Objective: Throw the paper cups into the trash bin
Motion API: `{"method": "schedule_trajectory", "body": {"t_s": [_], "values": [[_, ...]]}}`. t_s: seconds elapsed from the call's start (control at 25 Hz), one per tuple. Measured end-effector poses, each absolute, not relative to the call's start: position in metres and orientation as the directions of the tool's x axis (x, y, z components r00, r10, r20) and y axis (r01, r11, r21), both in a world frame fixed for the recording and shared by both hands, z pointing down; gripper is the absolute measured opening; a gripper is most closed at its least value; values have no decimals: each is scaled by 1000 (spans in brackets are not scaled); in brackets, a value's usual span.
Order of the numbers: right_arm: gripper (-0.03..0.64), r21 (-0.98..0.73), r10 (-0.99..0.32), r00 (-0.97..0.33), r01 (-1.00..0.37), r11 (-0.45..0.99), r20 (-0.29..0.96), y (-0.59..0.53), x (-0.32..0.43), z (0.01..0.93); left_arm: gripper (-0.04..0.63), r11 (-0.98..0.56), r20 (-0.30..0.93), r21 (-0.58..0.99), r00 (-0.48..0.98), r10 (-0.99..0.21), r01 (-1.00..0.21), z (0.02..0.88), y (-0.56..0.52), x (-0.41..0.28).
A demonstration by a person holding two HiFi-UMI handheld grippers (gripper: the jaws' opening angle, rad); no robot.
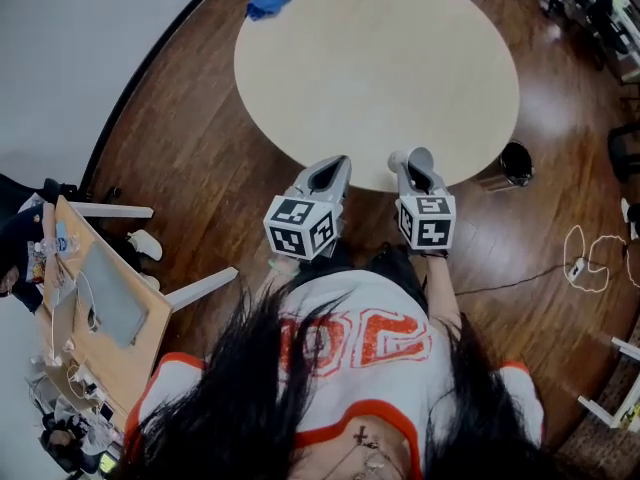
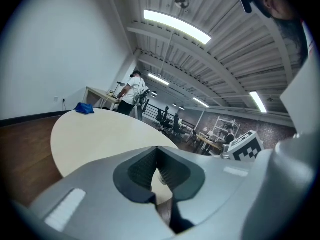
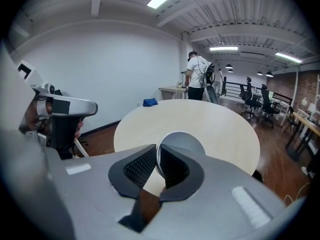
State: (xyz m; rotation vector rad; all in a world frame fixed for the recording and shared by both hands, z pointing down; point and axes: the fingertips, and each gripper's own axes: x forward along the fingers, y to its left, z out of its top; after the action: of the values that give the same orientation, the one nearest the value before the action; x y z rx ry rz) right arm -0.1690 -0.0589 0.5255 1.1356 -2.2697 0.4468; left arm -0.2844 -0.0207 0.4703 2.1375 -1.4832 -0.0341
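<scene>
Paper cup (image 3: 183,142) is pinched by its rim in your right gripper (image 3: 156,153), jaws closed on the cup wall, with the open mouth showing as a pale disc just past the tips. From the head view the cup (image 1: 396,160) hangs over the near edge of the round table (image 1: 380,58). Your left gripper (image 2: 157,154) has its jaws pressed together at the tips. A small pale shape shows behind them, can't tell what it is. It sits just beside the right gripper (image 1: 414,158), also at the table's near edge. Black trash bin (image 1: 515,163) stands on the floor touching or just off the table's right edge. Blue cloth (image 1: 268,1) lies at the table's far edge.
</scene>
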Motion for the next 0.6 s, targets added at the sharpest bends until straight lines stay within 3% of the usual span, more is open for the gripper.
{"method": "schedule_trajectory", "body": {"t_s": [0.6], "values": [[31, -95, -696, -392, -900, 425, 602, -71, 10, 526, 0, -400, 281, 406, 528, -801, -822, 468, -53, -115]]}}
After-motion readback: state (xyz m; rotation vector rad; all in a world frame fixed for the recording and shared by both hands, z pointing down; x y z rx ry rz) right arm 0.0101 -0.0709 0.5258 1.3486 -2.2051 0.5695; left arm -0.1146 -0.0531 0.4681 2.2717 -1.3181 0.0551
